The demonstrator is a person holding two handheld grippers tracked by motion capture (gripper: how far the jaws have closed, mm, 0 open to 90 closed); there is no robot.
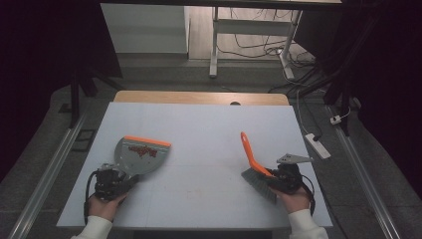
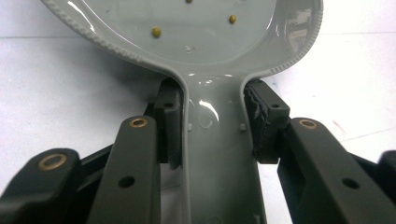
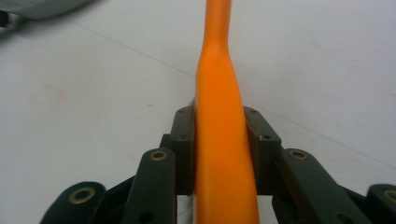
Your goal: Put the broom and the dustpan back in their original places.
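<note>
A white table [image 1: 199,134] takes up most of the high view, with a strip of bare wood along its far edge and a dark floor with loose cables beyond it. A person's two hands in white sleeves come in from the near edge, each holding a black gripper.

On the left half of the table lies a grey dustpan [image 1: 140,155] with an orange lip on its far edge and red lettering on its pan. Its handle points back toward the person. The left gripper [image 1: 119,178] is clamped on that handle: in the left gripper view the two black pads [image 2: 169,122] press against either side of the grey neck, just below where it widens into the pan [image 2: 196,32].

On the right half of the table, well apart from the dustpan, is a hand brush [image 1: 256,169] with an orange handle and dark grey bristles. The bristles rest on the table near the person, and the handle slants up and away toward the far side. The right gripper [image 1: 278,175], with a grey three-cornered plate on top, grips the brush at the low end of its handle. In the right gripper view the orange handle [image 3: 219,140] runs straight up between the jaws, and both pads [image 3: 183,140] touch its sides.
</note>
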